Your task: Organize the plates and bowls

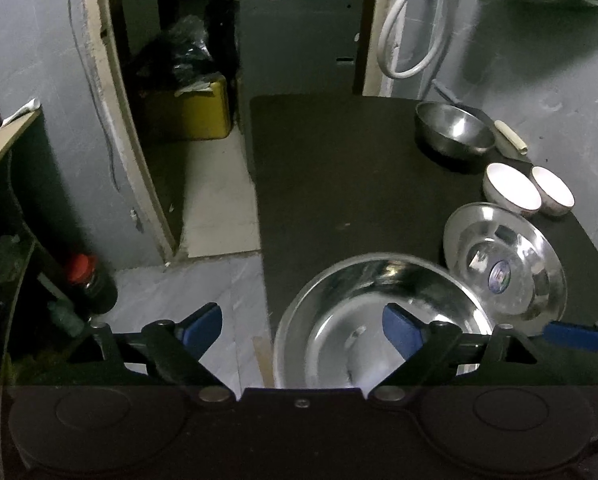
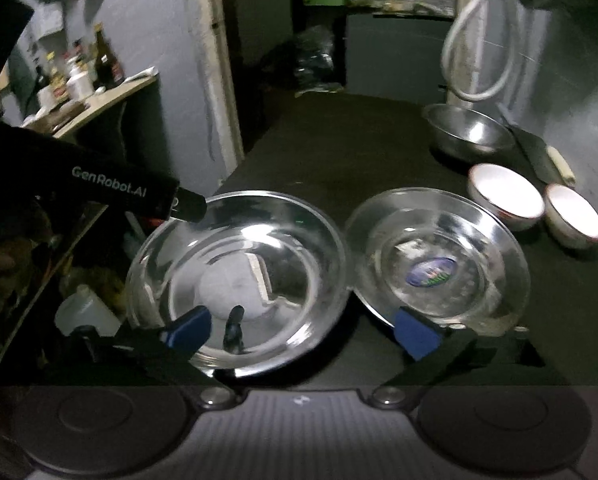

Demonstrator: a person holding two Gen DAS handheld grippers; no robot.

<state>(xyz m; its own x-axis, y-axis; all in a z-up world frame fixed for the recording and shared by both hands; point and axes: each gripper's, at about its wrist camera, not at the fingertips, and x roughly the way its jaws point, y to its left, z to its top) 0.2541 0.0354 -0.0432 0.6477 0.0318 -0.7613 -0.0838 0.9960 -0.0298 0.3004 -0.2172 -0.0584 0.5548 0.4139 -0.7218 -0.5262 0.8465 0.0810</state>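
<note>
A steel plate (image 1: 379, 320) (image 2: 235, 276) lies at the near left edge of the black table (image 1: 339, 180) (image 2: 339, 152). A second steel plate with a blue sticker (image 1: 503, 268) (image 2: 435, 268) lies just right of it. Two white bowls (image 1: 511, 190) (image 2: 507, 196) stand side by side behind that, and a steel bowl (image 1: 455, 128) (image 2: 471, 132) stands farther back. My left gripper (image 1: 303, 328) is open over the left plate's left rim. My right gripper (image 2: 299, 330) is open above the near edges of both plates. The left gripper's body (image 2: 111, 188) shows at the left plate's far left rim.
A knife with a pale handle (image 1: 509, 138) (image 2: 547, 160) lies by the wall behind the bowls. A white hose (image 1: 415, 20) hangs on the wall. Left of the table are the floor, a red-capped jar (image 1: 89, 280), a yellow bin (image 1: 187, 108) and a shelf with bottles (image 2: 75, 76).
</note>
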